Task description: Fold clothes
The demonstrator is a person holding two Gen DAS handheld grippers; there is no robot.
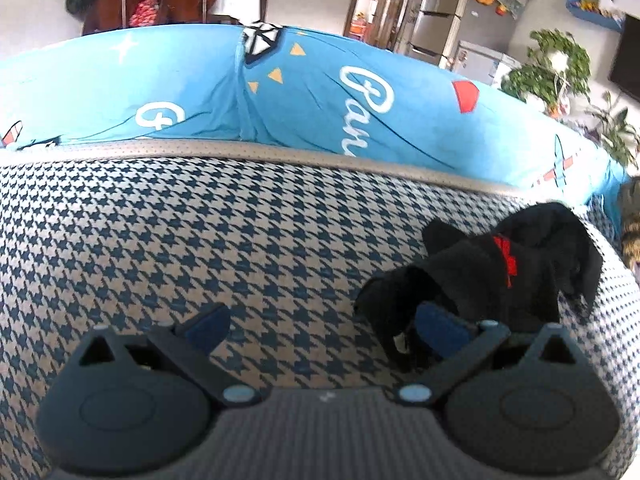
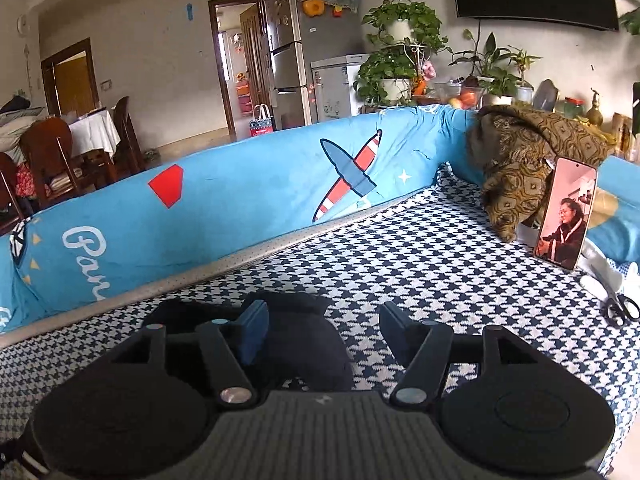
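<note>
**Both jaws stand wide over the houndstooth seat**

Both pairs of jaws stand wide, gripping nothing. Between the left gripper [image 1: 324, 326] fingers shows only bare seat; its right blue pad sits against the edge of the black garment [image 1: 500, 276], a soft, crumpled heap with a small red mark, lying on the seat close to the backrest. The right gripper [image 2: 324, 328] also hangs apart, its left pad over the same dark bundle [image 2: 296, 340], its other finger over bare cloth. The seat cover [image 2: 400, 248] is a woven blue-and-white houndstooth with a grey piped edge. Behind runs a smooth, bright blue backrest [image 2: 240, 184] printed with a rocket and white script. Farther along, a fringed brown patterned throw [image 2: 520, 160] slumps in folds, a phone [image 2: 566, 216] leaning upright before it, and black-handled scissors [image 2: 620, 306] lie flat nearby.
</note>
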